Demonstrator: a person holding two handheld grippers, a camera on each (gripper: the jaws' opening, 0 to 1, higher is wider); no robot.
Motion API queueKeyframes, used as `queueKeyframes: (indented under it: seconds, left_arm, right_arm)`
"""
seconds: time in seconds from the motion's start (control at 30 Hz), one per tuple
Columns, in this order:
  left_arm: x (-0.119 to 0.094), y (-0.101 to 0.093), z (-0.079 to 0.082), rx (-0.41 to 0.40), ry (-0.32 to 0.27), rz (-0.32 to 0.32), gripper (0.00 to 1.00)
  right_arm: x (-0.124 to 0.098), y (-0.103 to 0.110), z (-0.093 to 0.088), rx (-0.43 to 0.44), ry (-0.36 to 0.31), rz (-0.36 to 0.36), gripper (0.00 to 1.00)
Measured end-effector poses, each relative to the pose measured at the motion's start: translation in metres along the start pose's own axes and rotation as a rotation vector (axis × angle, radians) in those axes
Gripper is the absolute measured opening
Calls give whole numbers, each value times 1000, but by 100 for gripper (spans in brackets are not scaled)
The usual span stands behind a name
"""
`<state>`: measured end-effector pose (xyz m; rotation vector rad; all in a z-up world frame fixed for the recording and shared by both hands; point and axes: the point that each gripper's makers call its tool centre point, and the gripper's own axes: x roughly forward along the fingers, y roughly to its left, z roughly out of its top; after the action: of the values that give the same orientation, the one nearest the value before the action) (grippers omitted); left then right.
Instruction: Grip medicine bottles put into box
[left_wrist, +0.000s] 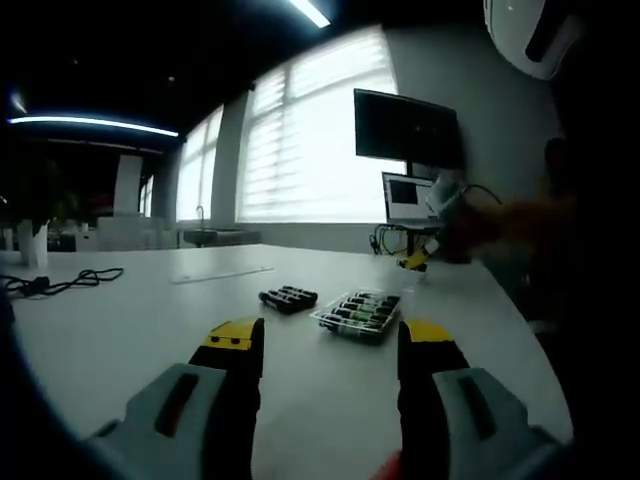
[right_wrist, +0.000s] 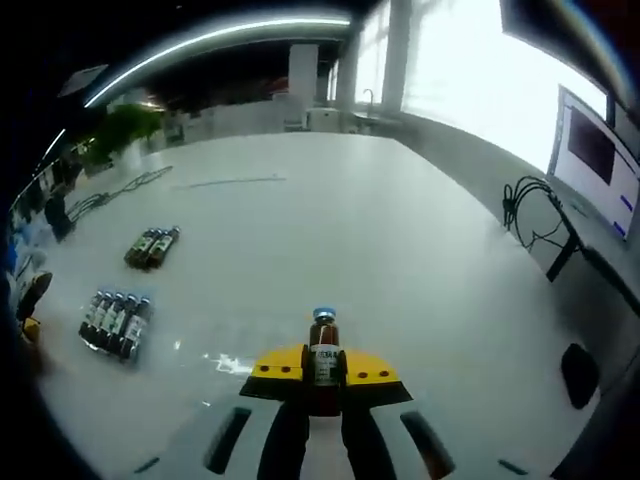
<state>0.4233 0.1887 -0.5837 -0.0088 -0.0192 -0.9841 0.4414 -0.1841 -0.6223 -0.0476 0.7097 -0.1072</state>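
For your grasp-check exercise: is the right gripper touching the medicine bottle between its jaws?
Touching. The right gripper view shows the right gripper with both yellow-tipped jaws pressed against the medicine bottle, no gap.

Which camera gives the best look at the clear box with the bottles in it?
The left gripper view: the clear box sits centred ahead between the open jaws, bottles visible in a row. In the right gripper view the same box lies off at the left edge, smaller and distorted.

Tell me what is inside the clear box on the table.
The clear box holds a row of small dark bottles lying side by side. Their labels are too small to read, and whether anything lies beneath them cannot be seen.
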Motion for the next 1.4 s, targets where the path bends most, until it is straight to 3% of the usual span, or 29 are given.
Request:
queueKeyframes:
  seconds: [0.3,0.87,1.4]
  left_arm:
    - [0,0,0,0,1,1,46]
    - [0,0,-1,7,5,7,46]
    - [0,1,-1,8,7,5,46]
  right_arm:
    - [0,-4,-2,-32,-3,-13,8]
    - [-13,-11,5,4,-51,-18,5]
    - [-28,-17,-15,6,-15,-27,2]
